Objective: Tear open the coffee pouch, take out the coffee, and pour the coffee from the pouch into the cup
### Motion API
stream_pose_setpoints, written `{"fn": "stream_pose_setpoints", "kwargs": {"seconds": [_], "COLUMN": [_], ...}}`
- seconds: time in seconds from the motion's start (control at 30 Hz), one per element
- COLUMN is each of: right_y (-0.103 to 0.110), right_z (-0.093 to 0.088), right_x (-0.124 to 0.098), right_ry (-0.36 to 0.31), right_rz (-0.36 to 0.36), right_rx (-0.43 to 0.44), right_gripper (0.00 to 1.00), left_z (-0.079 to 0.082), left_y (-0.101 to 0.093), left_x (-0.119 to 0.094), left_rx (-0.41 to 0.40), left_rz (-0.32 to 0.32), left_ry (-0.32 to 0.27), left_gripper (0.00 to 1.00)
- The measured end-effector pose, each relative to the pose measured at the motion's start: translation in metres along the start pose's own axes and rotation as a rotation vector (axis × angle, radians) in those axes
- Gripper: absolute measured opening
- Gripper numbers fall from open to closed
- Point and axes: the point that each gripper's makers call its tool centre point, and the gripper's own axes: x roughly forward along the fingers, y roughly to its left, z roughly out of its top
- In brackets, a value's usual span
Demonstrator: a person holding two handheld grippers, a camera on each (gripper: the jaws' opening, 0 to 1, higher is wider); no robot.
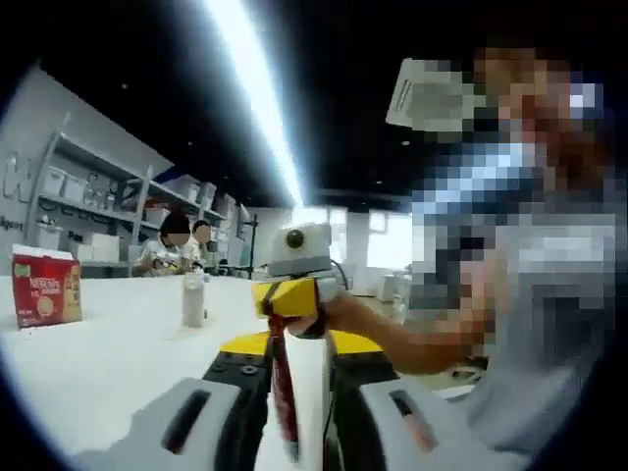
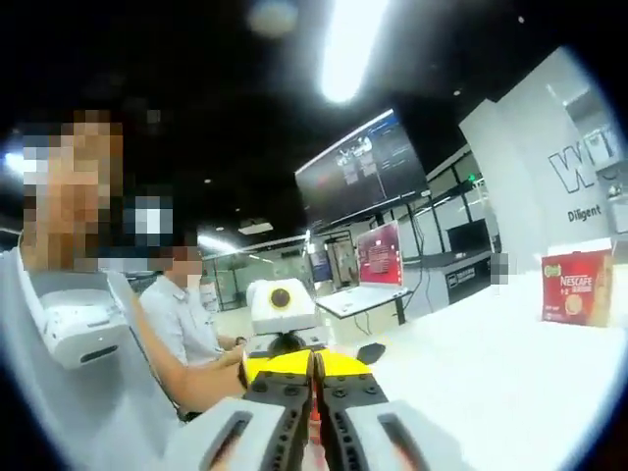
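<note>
The white table point(image 1: 108, 363) is my landmark, broad and pale under everything; at its far left edge in the left gripper view stands the red Nescafé coffee box point(image 1: 45, 287), and the same box point(image 2: 577, 287) sits at the far right of the table point(image 2: 510, 373) in the right gripper view; nearer the table's middle, beyond my jaws, stands a small pale upright container point(image 1: 193, 299), which I take to be the cup, though it is too blurred to be sure.

Above the table's near part, both my tools meet on the coffee pouch point(image 1: 285, 392), a thin red stick held upright between them; my left gripper point(image 1: 287, 432) is narrowed onto its lower end, and my right gripper point(image 1: 291, 294), yellow-fronted and facing me, is clamped on its top; in the right gripper view, my right gripper point(image 2: 314, 422) has its jaws nearly together with a sliver of red pouch point(image 2: 314, 429) between them, and the left gripper point(image 2: 294, 365) faces it.

I judge this to be the tearing step, not yet done; the stick looks whole and taut between the two grips. The next move calls for firm pinches on both ends and a sideways shearing pull near the top, kept above the table so no powder spills; then I must carry the opened end over to the cup, which is well apart.
</note>
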Motion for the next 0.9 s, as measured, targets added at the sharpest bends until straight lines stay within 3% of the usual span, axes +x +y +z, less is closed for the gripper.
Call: {"fn": "stream_pose_setpoints", "kwargs": {"seconds": [0.03,0.13,0.17,0.2,0.23,0.27,0.3,0.33,0.37,0.4,0.43,0.5,0.57,0.63,0.67,0.7,0.73,0.8,0.83,0.9], "right_y": [-0.001,0.010,0.010,0.011,0.010,0.009,0.010,0.001,0.000,0.000,0.006,0.007,0.011,0.013,0.016,0.013,0.010,0.011,0.013,0.016], "right_z": [-0.001,-0.003,-0.003,-0.004,-0.004,-0.003,0.000,0.001,-0.002,-0.004,0.001,-0.001,-0.005,-0.006,-0.005,-0.004,-0.005,-0.003,-0.002,-0.001], "right_x": [0.000,0.003,0.005,0.006,0.005,0.005,0.002,-0.001,-0.002,-0.003,-0.002,-0.001,0.005,0.007,0.007,0.006,0.005,0.006,0.006,0.009], "right_ry": [0.004,0.005,0.007,0.011,0.012,0.006,-0.005,-0.003,0.009,0.010,-0.027,-0.017,-0.004,-0.002,-0.004,-0.006,0.001,-0.009,-0.018,-0.022], "right_rz": [-0.005,0.049,0.040,0.039,0.040,0.034,0.048,-0.001,-0.006,-0.001,0.029,0.031,0.034,0.041,0.062,0.044,0.034,0.045,0.054,0.057], "right_rx": [-0.002,0.008,-0.005,-0.008,-0.010,-0.015,0.000,-0.028,-0.028,-0.019,0.013,0.005,-0.011,-0.012,0.000,-0.007,-0.013,-0.001,0.004,-0.003], "right_gripper": [0.02,0.02,0.02,0.02,0.02,0.02,0.02,0.01,0.01,0.01,0.01,0.01,0.01,0.01,0.01,0.01,0.01,0.01,0.01,0.01], "left_z": [-0.002,0.003,0.001,0.001,0.000,-0.004,-0.008,-0.013,-0.015,-0.004,-0.003,-0.004,-0.007,-0.013,-0.018,-0.024,-0.028,-0.019,-0.022,-0.026], "left_y": [0.014,0.042,0.048,0.048,0.041,0.017,0.007,0.005,0.006,0.008,0.019,0.039,0.045,0.020,0.019,0.011,0.008,0.018,0.018,0.014], "left_x": [-0.002,-0.006,-0.008,-0.008,-0.008,-0.006,-0.003,-0.004,-0.003,-0.001,-0.001,-0.002,-0.001,0.004,0.005,0.006,0.007,0.011,0.011,0.013], "left_rx": [0.037,0.001,-0.008,-0.007,-0.033,-0.078,-0.089,-0.087,-0.069,-0.072,-0.067,-0.020,-0.038,-0.110,-0.121,-0.071,-0.051,-0.013,-0.005,-0.034], "left_rz": [0.065,0.173,0.198,0.187,0.150,0.024,-0.033,-0.035,-0.030,-0.026,0.031,0.128,0.148,0.015,0.023,-0.014,-0.016,0.036,0.040,0.013], "left_ry": [0.016,-0.031,-0.023,-0.022,-0.018,0.009,0.037,0.075,0.073,0.011,-0.003,-0.009,0.004,0.033,0.062,0.098,0.121,0.051,0.058,0.069], "left_gripper": [0.17,0.39,0.41,0.38,0.24,0.17,0.19,0.14,0.11,0.17,0.24,0.31,0.33,0.25,0.25,0.21,0.18,0.33,0.36,0.31]}}
